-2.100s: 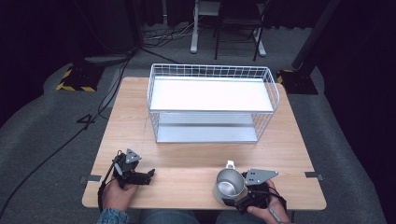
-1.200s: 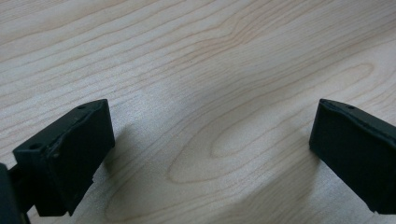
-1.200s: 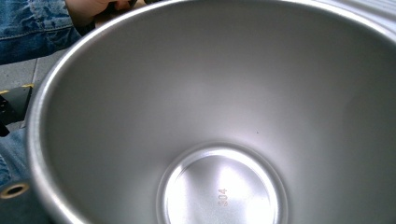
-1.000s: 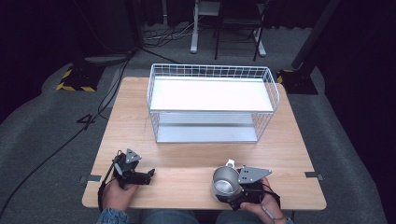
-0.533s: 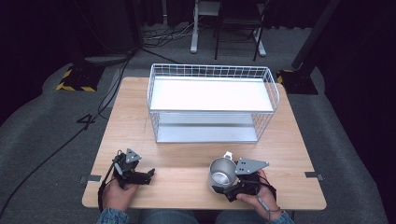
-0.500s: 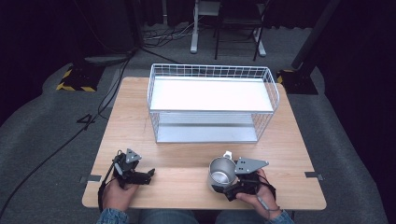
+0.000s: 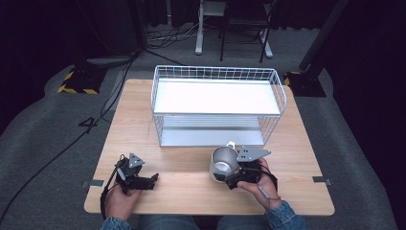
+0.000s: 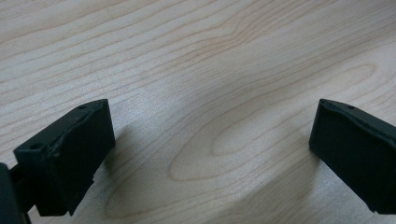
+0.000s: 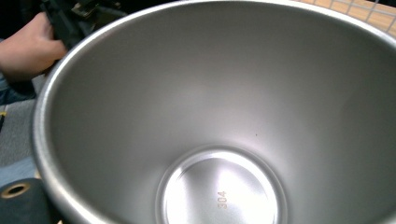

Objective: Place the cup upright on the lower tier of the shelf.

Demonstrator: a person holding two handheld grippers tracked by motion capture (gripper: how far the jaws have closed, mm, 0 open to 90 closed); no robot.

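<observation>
Near the bench's (image 7: 143,124) front edge, right of centre: steel cup (image 7: 223,164) held in right gripper (image 7: 233,175), mouth up, just in front of the wire rack (image 7: 218,72). Jaws clamped on cup at its right side, as far as the high view allows; grey plate on top of gripper. Cup's position relative to bench surface, lifted or resting, cannot be told. In right gripper view, cup interior (image 9: 219,121) seen close up, bare, "304" stamped on the bottom; far hand (image 9: 25,46) at upper left with the other gripper.

At front-left corner of bench: left gripper (image 7: 143,181) low over the wood, held by left hand (image 7: 119,201). Jaws wide apart, nothing between them but bare wood grain (image 8: 210,93). Well apart from cup.

Rack across the far half of bench, white shelf on top.
</observation>
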